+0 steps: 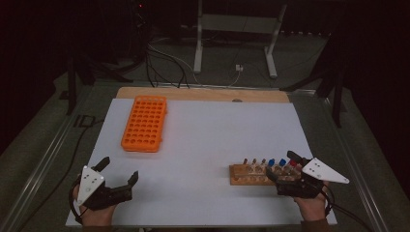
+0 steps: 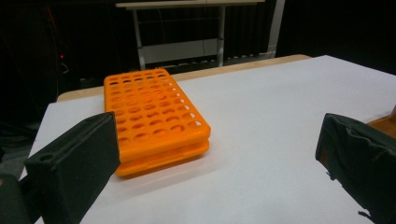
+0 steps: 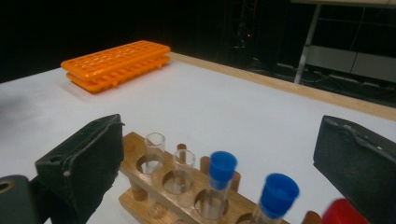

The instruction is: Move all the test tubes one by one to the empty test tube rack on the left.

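Note:
An orange tube rack (image 1: 144,123) with no tubes in it lies flat at the far left of the white table (image 1: 217,140). A wooden rack (image 1: 247,175) at the near right holds several tubes: clear uncapped tubes (image 3: 154,148), blue-capped tubes (image 3: 222,169) and a red-capped tube (image 3: 343,214). My right gripper (image 1: 282,166) is open at that rack's right end, and the tubes stand between its jaws (image 3: 219,158). My left gripper (image 1: 119,170) is open at the near left with nothing in it. The left gripper view has the orange rack (image 2: 154,116) ahead between the wide jaws (image 2: 217,163).
The table's far side ends in a wooden edge (image 1: 203,94). Behind it, cables (image 1: 164,63) and a white stand (image 1: 237,29) sit on a dark floor. Bare white surface lies between the two racks.

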A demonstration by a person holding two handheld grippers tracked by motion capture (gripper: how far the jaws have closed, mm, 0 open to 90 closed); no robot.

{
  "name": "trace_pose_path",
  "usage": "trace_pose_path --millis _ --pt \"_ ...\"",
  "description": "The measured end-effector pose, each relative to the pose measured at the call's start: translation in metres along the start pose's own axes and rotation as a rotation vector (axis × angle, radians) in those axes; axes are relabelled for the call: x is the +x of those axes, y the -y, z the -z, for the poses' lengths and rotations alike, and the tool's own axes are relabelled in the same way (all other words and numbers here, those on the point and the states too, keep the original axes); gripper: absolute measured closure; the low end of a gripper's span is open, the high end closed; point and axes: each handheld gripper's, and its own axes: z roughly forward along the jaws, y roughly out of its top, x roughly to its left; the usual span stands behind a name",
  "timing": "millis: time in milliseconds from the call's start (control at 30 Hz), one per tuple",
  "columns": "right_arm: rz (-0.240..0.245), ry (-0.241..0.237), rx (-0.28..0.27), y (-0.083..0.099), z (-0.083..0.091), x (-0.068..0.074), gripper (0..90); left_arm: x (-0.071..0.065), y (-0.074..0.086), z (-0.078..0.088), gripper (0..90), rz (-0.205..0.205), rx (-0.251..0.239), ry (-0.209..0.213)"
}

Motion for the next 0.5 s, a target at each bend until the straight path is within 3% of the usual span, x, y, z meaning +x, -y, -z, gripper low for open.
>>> trace_pose_path --millis 167,500 --pt "-0.025 -0.002 -0.003 0.002 0.0 -0.002 2.0 -0.002 0.0 -0.002 0.6 0.0 -0.001 -0.003" --pt "-0.008 -0.044 0.01 -0.009 0.0 0.009 5.2 -0.003 0.004 -0.004 0.6 0.012 0.006 -0.011"
